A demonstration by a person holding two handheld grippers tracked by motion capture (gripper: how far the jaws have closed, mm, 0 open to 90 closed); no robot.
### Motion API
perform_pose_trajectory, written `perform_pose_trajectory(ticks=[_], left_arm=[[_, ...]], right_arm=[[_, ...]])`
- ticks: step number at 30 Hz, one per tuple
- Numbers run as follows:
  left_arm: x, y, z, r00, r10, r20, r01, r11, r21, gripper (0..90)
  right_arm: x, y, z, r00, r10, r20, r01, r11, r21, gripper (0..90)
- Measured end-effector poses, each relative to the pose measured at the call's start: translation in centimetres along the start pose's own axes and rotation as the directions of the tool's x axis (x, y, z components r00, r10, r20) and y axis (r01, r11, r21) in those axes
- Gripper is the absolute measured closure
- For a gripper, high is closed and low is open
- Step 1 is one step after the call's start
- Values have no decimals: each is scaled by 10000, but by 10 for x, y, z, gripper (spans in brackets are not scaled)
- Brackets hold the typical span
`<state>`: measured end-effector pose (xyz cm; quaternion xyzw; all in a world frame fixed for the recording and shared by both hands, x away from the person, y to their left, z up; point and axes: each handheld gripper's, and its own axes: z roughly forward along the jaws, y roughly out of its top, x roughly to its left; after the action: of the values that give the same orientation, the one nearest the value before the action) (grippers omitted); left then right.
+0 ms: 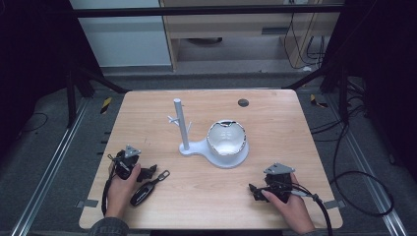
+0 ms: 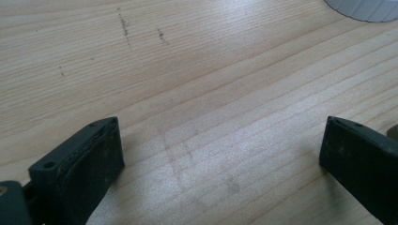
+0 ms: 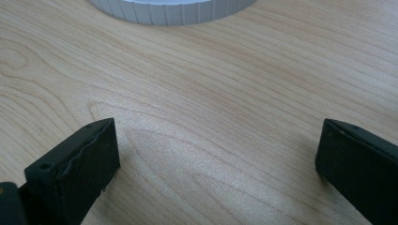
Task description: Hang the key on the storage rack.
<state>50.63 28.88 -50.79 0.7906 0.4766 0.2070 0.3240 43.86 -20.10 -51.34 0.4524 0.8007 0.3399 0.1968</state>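
Observation:
A white stand (image 1: 181, 123) with a tall post and short pegs rises from a white base (image 1: 196, 148) at the table's middle. A shiny round bowl-like piece (image 1: 226, 138) rests on the wide end of that base. A black key fob (image 1: 142, 194) with a loop lies near the front left. My left gripper (image 1: 149, 172) lies just above the fob, open, with bare wood between its jaws (image 2: 220, 140). My right gripper (image 1: 253, 190) rests at the front right, open and holding nothing (image 3: 218, 140). The base's ribbed edge (image 3: 173, 9) lies ahead of the right gripper, and a corner of the base (image 2: 361, 9) shows far ahead of the left one.
The wooden table (image 1: 275, 123) has a dark round grommet (image 1: 243, 103) near its far edge. Cables (image 1: 344, 191) trail off the right side. Dark floor and metal frame rails surround the table.

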Motion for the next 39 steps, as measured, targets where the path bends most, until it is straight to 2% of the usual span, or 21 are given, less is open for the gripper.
perform_pose_trajectory(ticks=[8,12,15,17,25,29,30,32,34,37,39], left_arm=[[-2,0,0,10000,-70,-68,70,9999,-78,5],[-3,-3,-8,9998,-159,-147,159,9999,-44,34],[-5,-2,-19,9992,-232,-312,216,9985,-499,33],[-7,-2,-25,9996,-95,-247,80,9981,-607,33],[-19,3,-40,9986,-303,430,318,9989,-347,47],[-30,9,-51,9980,205,601,-174,9985,-520,42],[-31,10,-54,9972,265,698,-236,9989,-415,42],[-31,13,-60,9958,-5,916,35,9995,-321,39],[-31,16,-64,9934,-30,1146,40,10000,-85,38],[-38,21,-66,9946,248,1009,-287,9989,378,41],[-46,26,-66,9922,557,1117,-667,9930,972,42]], right_arm=[[0,-1,-1,10000,-18,-76,18,10000,-10,5],[0,-1,-1,10000,-15,-75,14,10000,-5,5],[1,-1,-1,10000,4,-64,-4,10000,-8,5],[1,-1,-1,10000,3,-59,-3,10000,7,5],[1,-1,-1,10000,1,-61,-1,10000,-5,5],[1,-1,-1,10000,19,-53,-19,10000,-4,5],[1,-1,-1,10000,19,-53,-19,10000,-4,5],[1,-1,-1,10000,38,-21,-38,10000,4,5],[2,-1,-1,10000,18,-2,-18,10000,-3,5],[1,-1,-1,10000,-2,-34,2,10000,-5,4],[1,-1,-1,10000,-7,-42,7,10000,-6,5]])
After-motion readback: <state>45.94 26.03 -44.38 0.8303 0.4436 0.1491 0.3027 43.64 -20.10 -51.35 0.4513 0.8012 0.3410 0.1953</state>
